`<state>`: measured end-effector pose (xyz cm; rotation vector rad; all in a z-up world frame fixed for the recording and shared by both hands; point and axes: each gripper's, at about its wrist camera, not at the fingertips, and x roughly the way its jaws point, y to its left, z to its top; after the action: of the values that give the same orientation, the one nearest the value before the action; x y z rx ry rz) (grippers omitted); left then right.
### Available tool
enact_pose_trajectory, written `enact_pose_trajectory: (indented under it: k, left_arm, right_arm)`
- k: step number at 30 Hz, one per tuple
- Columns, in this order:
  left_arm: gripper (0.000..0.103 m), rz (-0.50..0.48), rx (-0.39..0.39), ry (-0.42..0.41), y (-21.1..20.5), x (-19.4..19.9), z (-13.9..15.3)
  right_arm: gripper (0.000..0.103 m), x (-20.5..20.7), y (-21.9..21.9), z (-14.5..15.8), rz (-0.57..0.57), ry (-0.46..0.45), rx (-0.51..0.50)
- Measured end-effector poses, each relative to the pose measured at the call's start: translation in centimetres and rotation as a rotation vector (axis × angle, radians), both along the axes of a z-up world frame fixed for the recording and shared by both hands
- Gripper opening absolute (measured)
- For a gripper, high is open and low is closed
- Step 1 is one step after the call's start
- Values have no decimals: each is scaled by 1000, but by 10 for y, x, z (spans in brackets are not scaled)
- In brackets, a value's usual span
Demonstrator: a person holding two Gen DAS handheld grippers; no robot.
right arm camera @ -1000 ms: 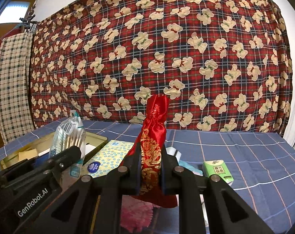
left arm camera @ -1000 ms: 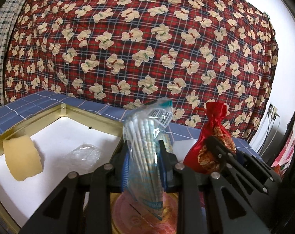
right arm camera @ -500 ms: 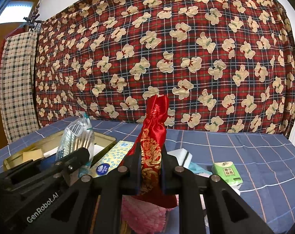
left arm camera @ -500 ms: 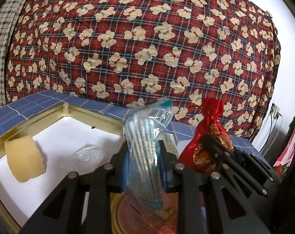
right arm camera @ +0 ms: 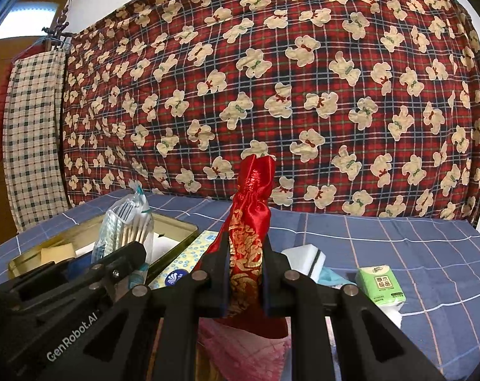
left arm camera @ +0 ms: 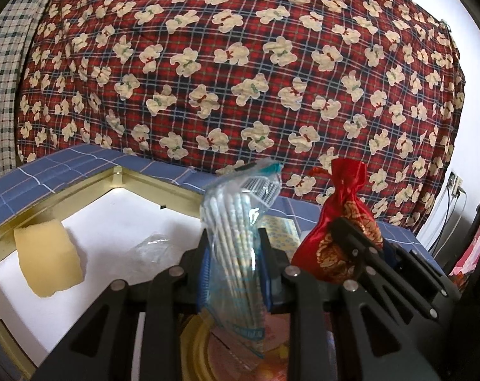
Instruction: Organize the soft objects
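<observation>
My left gripper (left arm camera: pixel 232 255) is shut on a clear bag of cotton swabs (left arm camera: pixel 236 219) and holds it upright over the right end of a gold tin box (left arm camera: pixel 163 187) lined in white. My right gripper (right arm camera: pixel 244 262) is shut on a red and gold satin pouch (right arm camera: pixel 249 222), held upright above the blue checked table. The pouch also shows in the left wrist view (left arm camera: pixel 341 219), and the swab bag in the right wrist view (right arm camera: pixel 125 222). A yellow sponge (left arm camera: pixel 46 257) and a crumpled clear wrapper (left arm camera: pixel 154 247) lie inside the box.
On the blue cloth (right arm camera: pixel 398 241) lie a patterned tissue pack (right arm camera: pixel 182 263), a white eraser sponge (right arm camera: pixel 306 258), a green tissue pack (right arm camera: pixel 381 284) and a pink cloth (right arm camera: pixel 249 352). A round tin lid (left arm camera: pixel 201 349) is below my left gripper. A bear-print quilt (right arm camera: pixel 271 79) hangs behind.
Both grippers have risen slightly and shifted with their loads still gripped. The red pouch has drawn a little closer to the swab bag in the left wrist view.
</observation>
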<state>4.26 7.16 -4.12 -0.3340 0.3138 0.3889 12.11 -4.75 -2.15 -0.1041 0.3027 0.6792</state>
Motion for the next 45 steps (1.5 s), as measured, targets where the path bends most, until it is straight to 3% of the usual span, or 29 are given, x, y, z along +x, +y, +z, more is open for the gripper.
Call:
enact_pose_trajectory:
  k: [12,24,27,36,45]
  left_arm:
    - [24,8,-21,-8,6,-2,-1]
    - [24,-78,-29,-18,13,-14,9]
    - [24,-107,-78,-4,26,-19,16]
    - [24,-97,-102,14,65,-44,42]
    - [24,-71,-190,109,132,-34,47]
  right_arm:
    - [18,0,5,-1,12,11,4]
    - [17,3,7,11,60,87,45]
    - [17,-1,16,22,94,89,43]
    - [17,0,61,38,189,174,18]
    - [17,10,118,29,238,294,-107]
